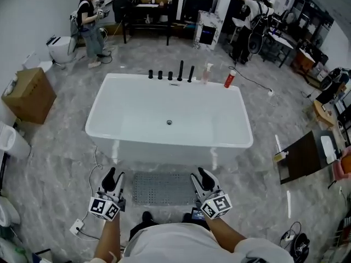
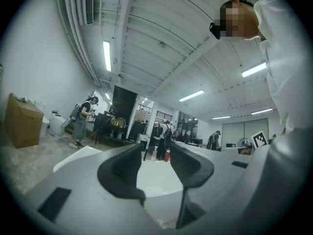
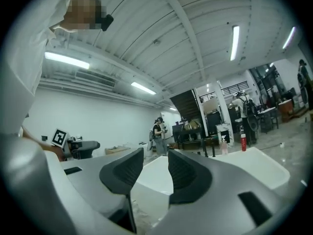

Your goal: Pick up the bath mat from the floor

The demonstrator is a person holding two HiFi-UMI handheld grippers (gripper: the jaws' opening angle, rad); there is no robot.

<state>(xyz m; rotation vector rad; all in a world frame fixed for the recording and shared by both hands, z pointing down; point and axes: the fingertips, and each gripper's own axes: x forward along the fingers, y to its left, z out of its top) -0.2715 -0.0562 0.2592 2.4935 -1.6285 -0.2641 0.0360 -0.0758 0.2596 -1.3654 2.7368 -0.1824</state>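
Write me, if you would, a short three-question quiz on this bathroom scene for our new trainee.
1. True or false: the bath mat lies on the floor beside the near side of the bathtub.
2. What does the left gripper hold? A) the mat B) a bottle C) nothing
3. Fill in: in the head view, the red bottle stands on the tub's far rim, to the ____ of the black taps.

Key: 1 true. 2 C: its jaws stand apart with nothing between them, and the same goes for the right gripper. 3 right.
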